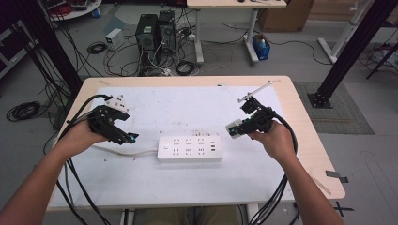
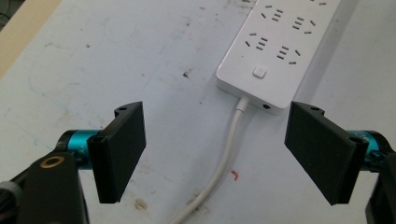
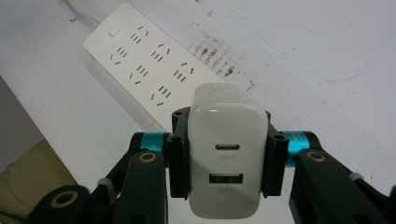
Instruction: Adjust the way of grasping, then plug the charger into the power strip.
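The right gripper is clamped on a white charger, its two black jaws pressing the charger's sides; the charger's face, with an oval port above a rectangular one, looks back at the camera in the right gripper view. In the high view the right gripper hangs above the table at about three o'clock from the white power strip, clear of it, with the charger at its tip pointing toward the strip.

The power strip lies flat near the middle of the white tabletop, its long side running nine to three o'clock. Its white cord leaves the nine o'clock end and runs toward the left gripper.

The left gripper has its jaws well apart with nothing gripped; in the left gripper view the cord passes on the table between them, untouched, and the switch end of the power strip sits at about one o'clock beyond the jaws
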{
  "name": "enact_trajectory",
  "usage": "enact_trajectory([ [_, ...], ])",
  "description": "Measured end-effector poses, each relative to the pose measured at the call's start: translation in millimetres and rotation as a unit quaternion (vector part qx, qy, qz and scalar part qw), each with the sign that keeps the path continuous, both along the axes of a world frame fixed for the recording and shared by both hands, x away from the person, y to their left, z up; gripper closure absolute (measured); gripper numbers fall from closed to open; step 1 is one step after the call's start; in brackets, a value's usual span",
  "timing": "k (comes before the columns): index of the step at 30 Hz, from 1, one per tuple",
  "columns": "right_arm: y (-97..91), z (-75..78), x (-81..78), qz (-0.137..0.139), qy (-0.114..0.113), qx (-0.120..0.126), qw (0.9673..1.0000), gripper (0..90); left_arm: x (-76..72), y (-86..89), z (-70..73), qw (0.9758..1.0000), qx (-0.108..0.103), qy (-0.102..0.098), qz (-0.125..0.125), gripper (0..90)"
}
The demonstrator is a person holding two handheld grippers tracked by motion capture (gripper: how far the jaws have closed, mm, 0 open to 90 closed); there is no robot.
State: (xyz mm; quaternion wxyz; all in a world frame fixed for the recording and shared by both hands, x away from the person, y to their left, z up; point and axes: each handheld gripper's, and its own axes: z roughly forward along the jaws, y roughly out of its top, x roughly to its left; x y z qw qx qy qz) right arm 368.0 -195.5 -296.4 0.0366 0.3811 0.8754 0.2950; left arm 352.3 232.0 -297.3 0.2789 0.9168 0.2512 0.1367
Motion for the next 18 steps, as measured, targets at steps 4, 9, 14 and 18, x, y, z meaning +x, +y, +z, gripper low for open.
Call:
enact_trajectory([
  [4, 0.5, -1.9, -2.5, 0.007, -0.005, -0.007, 0.9999, 62.1, -1.6, -1.5, -4.3, 0.9999, 0.011, 0.008, -0.005, 20.7],
  [9, 3.5, -1.2, -3.6, 0.021, -0.019, -0.021, 0.9994, 62.1, -0.1, -0.3, -4.3, 0.9996, 0.02, 0.017, -0.003, 20.7],
  [14, 6.6, -1.4, -1.2, 0.029, -0.011, -0.017, 0.9994, 62.0, 1.6, 5.2, -4.5, 0.9987, 0.025, 0.043, 0.01, 20.7],
  [18, 12.1, -0.9, 2.4, 0.038, -0.002, -0.033, 0.9987, 62.0, 2.7, 10.8, -4.1, 0.9983, 0.031, 0.049, 0.012, 20.7],
])
